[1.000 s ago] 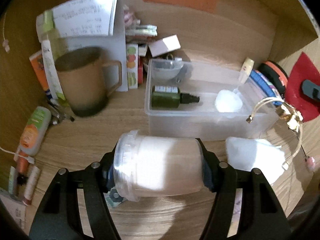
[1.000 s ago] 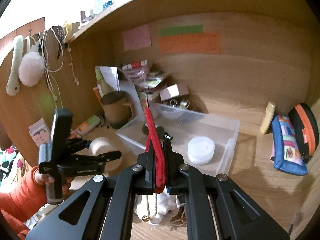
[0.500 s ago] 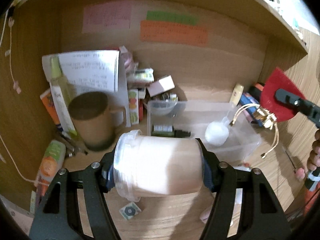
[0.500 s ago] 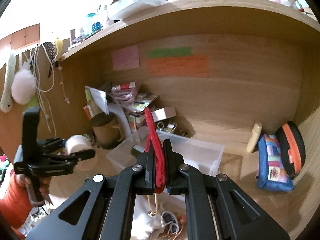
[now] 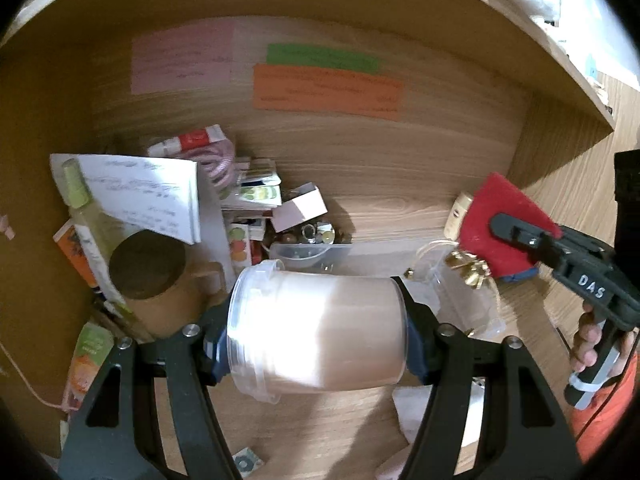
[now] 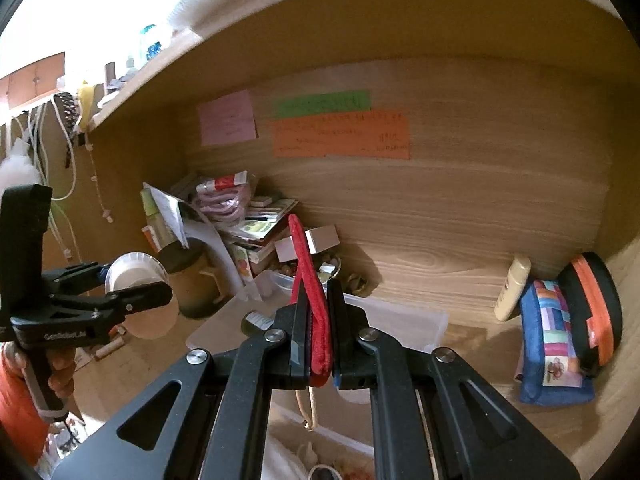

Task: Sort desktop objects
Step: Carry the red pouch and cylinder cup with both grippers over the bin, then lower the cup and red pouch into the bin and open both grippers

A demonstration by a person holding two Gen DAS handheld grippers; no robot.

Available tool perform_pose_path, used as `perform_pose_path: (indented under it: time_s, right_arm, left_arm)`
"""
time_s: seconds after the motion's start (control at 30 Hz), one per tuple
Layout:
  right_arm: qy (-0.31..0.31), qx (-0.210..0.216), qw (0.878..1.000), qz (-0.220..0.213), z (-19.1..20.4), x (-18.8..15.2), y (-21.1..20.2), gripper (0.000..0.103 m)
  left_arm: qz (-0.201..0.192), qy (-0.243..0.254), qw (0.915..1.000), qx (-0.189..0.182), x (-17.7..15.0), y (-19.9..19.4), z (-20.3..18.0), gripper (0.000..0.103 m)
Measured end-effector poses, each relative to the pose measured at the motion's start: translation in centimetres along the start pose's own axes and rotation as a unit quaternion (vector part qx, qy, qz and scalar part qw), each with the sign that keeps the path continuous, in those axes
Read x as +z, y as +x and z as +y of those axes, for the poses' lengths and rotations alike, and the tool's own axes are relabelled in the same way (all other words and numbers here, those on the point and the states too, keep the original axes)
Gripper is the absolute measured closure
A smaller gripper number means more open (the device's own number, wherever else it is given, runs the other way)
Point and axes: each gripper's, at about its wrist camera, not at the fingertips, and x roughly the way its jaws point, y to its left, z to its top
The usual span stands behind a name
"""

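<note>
Two grippers are raised above the wooden counter (image 5: 340, 432): the left gripper (image 5: 318, 334) pinches a translucent lidded jar (image 5: 320, 332) sideways, one finger at each end. The right gripper (image 6: 318, 330) has its fingers pressed together on a flat red pouch (image 6: 310, 292), gold cords hanging beneath it. Below both lies a clear plastic bin (image 6: 404, 320), beside a brown mug (image 5: 156, 280).

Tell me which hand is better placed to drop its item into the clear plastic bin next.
Probably the left. Its tongs hold the white jar directly in front of the clear bin; the right tongs hold the red pouch off to the bin's side.
</note>
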Motion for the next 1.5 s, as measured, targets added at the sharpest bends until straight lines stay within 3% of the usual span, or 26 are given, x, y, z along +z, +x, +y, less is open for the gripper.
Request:
perform_pose_path:
  time_s: [0.67, 1.5]
  right_arm:
    - [0.008, 0.025, 0.995, 0.096, -0.9, -4.6, 9.3, 0.097]
    - [-0.055, 0.033, 0.987, 0.145, 0.7, -6.9, 10.3, 0.097]
  left_arm:
    - [0.076, 0.018, 0.9968, -0.011, -1.5, 9.2, -0.8, 0.037]
    - [0.122, 0.062, 0.9907, 0.004, -4.0, 12.6, -2.0, 0.037]
